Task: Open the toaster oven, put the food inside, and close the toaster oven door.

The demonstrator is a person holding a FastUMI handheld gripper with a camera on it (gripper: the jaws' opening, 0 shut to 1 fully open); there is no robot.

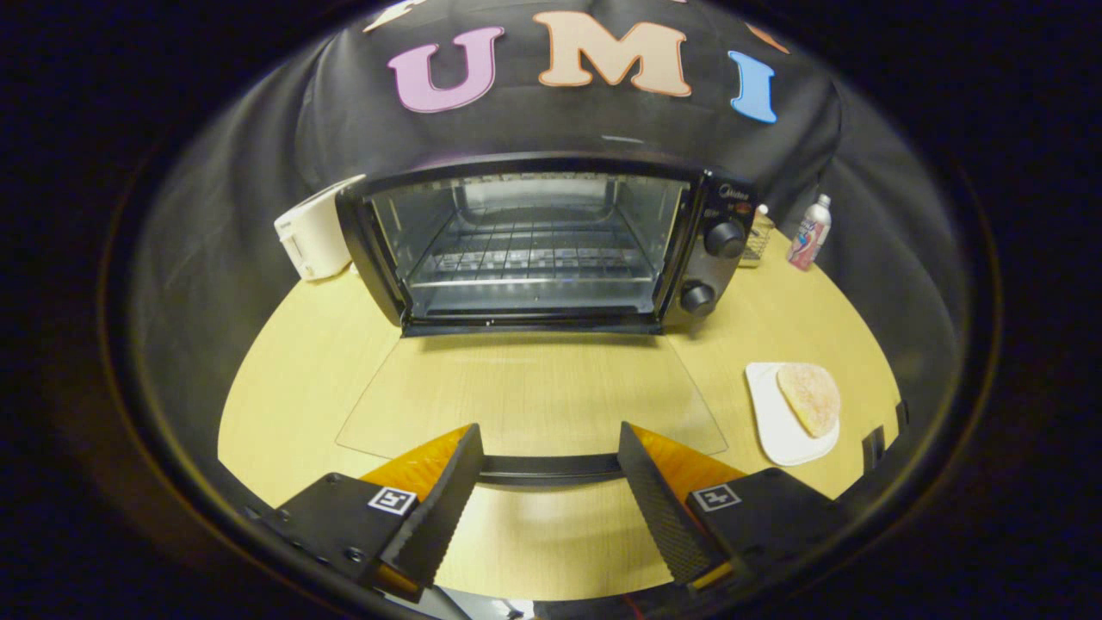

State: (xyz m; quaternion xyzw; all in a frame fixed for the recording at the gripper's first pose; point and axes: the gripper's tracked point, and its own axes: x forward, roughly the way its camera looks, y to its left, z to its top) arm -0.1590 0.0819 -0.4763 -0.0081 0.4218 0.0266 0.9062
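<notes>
While the door lies flat: the toaster oven stands open at the far edge of the bench.
Gripper: the gripper has its fingers spread wide, nothing pressed between them; the tips sit one to each side of the door handle.
Door: the glass door is folded all the way down onto the bench top, running from the oven's mouth toward the fingers, the wood showing through it.
Door handle: a dark bar along the door's near rim, between the two fingertips; whether either fingertip touches it I cannot tell.
Oven cavity: a wire rack lies across the inside, bare.
Knobs: two round knobs, one above the other, on the panel at the oven's right side.
Food: a round, pale, sugared piece of bread lies on a white plate near the bench's right edge, to the right of the open door and well apart from the fingers.
Far left corner: a white appliance stands just beside the oven's left wall.
Far right corner: a small bottle stands upright, right of the oven.
</notes>
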